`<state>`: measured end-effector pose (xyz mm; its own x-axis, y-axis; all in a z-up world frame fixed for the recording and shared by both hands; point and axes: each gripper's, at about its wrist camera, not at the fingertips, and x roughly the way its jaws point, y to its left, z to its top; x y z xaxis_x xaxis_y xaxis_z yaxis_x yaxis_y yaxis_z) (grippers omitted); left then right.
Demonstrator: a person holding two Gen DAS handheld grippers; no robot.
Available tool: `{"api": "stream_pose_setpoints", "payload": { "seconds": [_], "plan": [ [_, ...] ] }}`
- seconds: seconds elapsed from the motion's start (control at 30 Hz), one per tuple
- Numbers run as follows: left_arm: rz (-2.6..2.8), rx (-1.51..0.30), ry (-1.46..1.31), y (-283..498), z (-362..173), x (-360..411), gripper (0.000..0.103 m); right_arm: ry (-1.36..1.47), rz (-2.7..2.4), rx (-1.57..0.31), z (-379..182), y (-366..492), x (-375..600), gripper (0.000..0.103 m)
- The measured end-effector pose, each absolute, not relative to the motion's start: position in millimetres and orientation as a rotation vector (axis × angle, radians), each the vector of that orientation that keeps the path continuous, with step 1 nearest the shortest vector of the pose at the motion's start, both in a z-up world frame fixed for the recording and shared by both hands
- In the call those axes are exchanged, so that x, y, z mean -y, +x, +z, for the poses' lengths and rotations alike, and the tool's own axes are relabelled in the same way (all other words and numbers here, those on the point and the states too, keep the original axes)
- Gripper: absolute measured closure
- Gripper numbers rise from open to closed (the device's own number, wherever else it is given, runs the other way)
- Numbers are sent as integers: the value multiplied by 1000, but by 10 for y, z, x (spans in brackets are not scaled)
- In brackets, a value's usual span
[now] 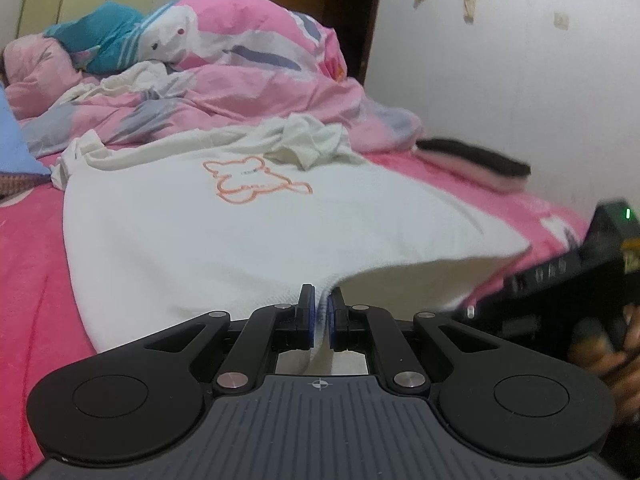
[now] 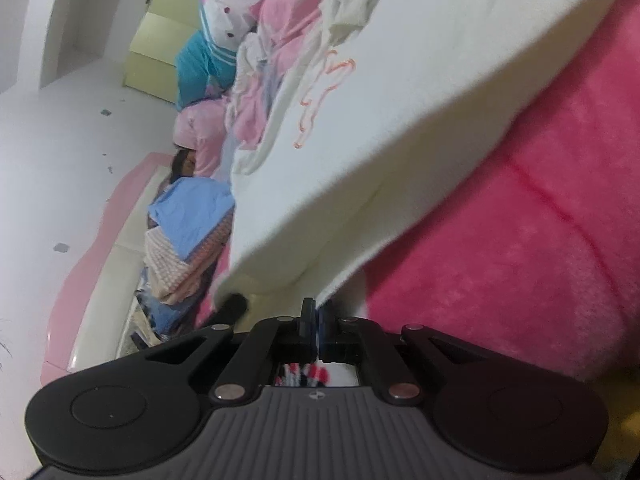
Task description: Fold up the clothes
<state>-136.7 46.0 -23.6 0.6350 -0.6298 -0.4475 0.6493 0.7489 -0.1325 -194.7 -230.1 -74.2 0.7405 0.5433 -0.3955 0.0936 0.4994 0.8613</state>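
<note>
In the left wrist view, the left gripper [image 1: 321, 312] has its jaws closed on the near hem of the white T-shirt [image 1: 240, 232], a fold of white cloth pinched between the blue pads. From there the shirt spreads away flat over the pink bed cover [image 1: 28, 280], its orange outline print [image 1: 256, 180] facing up and its far end bunched in wrinkles. To the right the hem lifts off the bed, forming an open pocket, and runs toward the other tool, seen here only as a blurred black body with a green light, held in a hand [image 1: 612, 344].

The right wrist view is rolled steeply, so the bed slants across the picture. The right gripper [image 2: 317, 320] has its jaws drawn together with almost no gap; the shirt's hem edge comes down right at the tips and seems to be nipped between them, though blur makes the contact hard to confirm. This view alone shows the raised hem from below and a dark fingertip of the left tool at the shirt's other corner.

Farther off, the left view shows a crumpled pink duvet [image 1: 256, 60] and a dark-and-pink slab near the wall. Only the right view shows a pile of folded clothes [image 2: 188, 240] along the bed's edge.
</note>
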Motion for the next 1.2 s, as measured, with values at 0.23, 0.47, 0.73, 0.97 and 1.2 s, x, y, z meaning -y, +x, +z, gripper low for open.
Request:
{"api": "stream_pose_setpoints", "payload": {
  "seconds": [0.23,0.47,0.73,0.97,1.2],
  "plan": [
    [-718,-524,118,-1401,-301,-392,97,1090,329,-746,-859,-1904,2300,100],
    [-699,-525,223,-1546,-336,-341,90,1100,365,-757,-890,-1898,2288,100],
    [-622,-537,279,-1677,-309,-417,83,1081,409,-772,-883,-1803,2176,100],
    [-547,-548,245,-1699,-294,-553,82,1051,448,-793,-861,-1707,1973,100],
    [-528,-530,222,-1685,-283,-585,82,1024,440,-794,-843,-1668,1827,101]
  ]
}}
